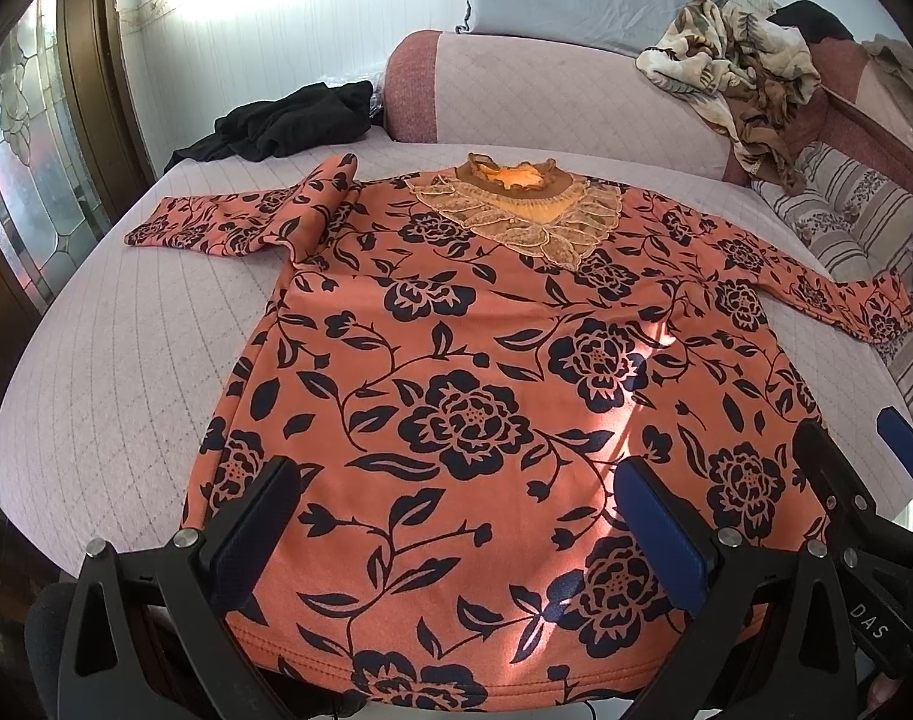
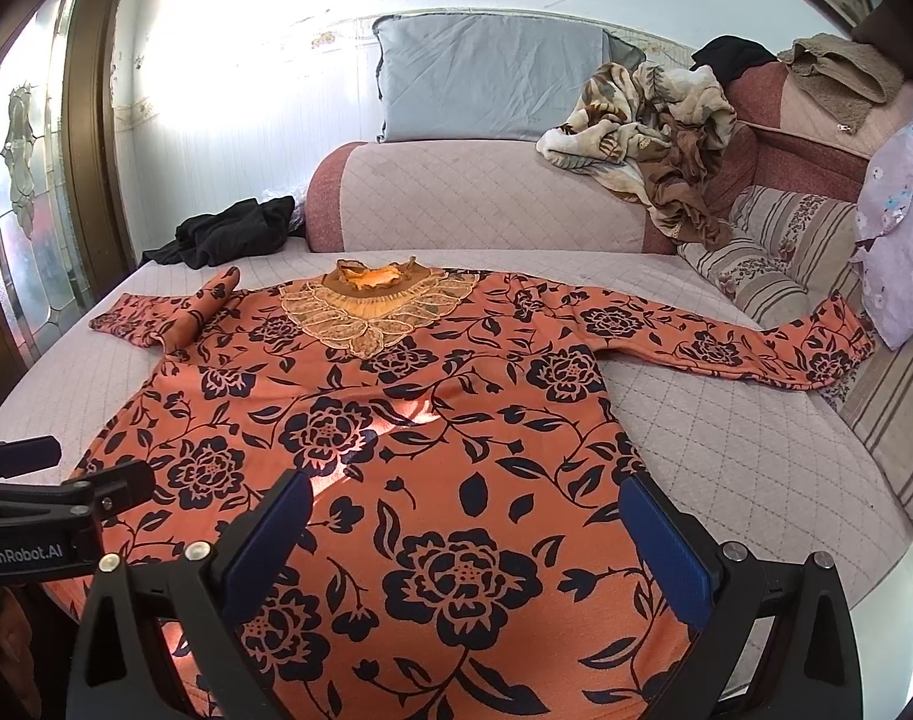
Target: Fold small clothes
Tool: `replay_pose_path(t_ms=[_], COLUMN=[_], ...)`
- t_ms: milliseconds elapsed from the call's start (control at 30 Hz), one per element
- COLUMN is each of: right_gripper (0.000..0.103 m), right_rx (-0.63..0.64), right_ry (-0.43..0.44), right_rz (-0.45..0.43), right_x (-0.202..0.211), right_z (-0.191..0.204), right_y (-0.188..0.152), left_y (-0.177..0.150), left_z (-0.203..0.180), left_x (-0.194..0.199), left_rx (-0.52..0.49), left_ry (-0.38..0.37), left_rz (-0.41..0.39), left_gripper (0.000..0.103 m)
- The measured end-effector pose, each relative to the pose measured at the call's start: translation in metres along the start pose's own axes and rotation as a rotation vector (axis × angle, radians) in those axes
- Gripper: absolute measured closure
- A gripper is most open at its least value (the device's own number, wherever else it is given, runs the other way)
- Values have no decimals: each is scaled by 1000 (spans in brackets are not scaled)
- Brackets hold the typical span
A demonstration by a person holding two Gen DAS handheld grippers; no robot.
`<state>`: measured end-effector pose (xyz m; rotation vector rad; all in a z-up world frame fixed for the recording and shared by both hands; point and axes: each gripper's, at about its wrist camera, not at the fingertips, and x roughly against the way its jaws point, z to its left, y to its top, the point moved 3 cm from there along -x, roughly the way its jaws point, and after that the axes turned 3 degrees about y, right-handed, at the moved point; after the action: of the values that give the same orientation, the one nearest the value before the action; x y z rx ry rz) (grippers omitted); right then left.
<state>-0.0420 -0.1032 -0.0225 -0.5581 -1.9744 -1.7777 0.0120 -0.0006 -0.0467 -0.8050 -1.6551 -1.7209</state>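
We see one orange long-sleeved top with a dark floral print and a lace collar (image 1: 456, 372) spread flat across the quilted pale mauve bed cover (image 1: 126, 372), its hem at the near edge and its collar toward the far side. Its two sleeves differ: one is doubled back near the far left corner, the other stretches toward the right edge. Our two grippers hover over the hem, the left gripper (image 1: 456, 516) and the right gripper (image 2: 465, 534) both with fingers spread wide, holding nothing. One crumpled black garment (image 1: 288, 123) lies at the far left corner.
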Motion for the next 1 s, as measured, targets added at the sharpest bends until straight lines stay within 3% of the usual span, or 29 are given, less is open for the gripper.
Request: replay_pose_path(t_ms=[400,533,600,700,800,933,1000], right_gripper=[0,0,0,0,0,1,2], right_rx=[-9,-32,-104,-321,-464,-766,-860], right_ry=[-1,41,109,246,207,126,43], right_rz=[0,7,25,11,-5,4,14], right_x=[0,3,5,3,-15,-60,-79], right_z=[-2,-5,-16,-65,-129,-251,-305], right_y=[0,2,8,26,41,43,38], left_y=[-1,6,13,31,43,53,54], left_z=[1,14,35,87,143,210,235], left_x=[-2,-5,-9,-26,-44,-71,-82], left_rx=[2,28,67,164,267,365,417], left_ry=[-9,-26,-19,34,98,207,243], left_rz=[1,-7,-19,-4,8,39,48], left_gripper=[0,0,0,0,0,0,0])
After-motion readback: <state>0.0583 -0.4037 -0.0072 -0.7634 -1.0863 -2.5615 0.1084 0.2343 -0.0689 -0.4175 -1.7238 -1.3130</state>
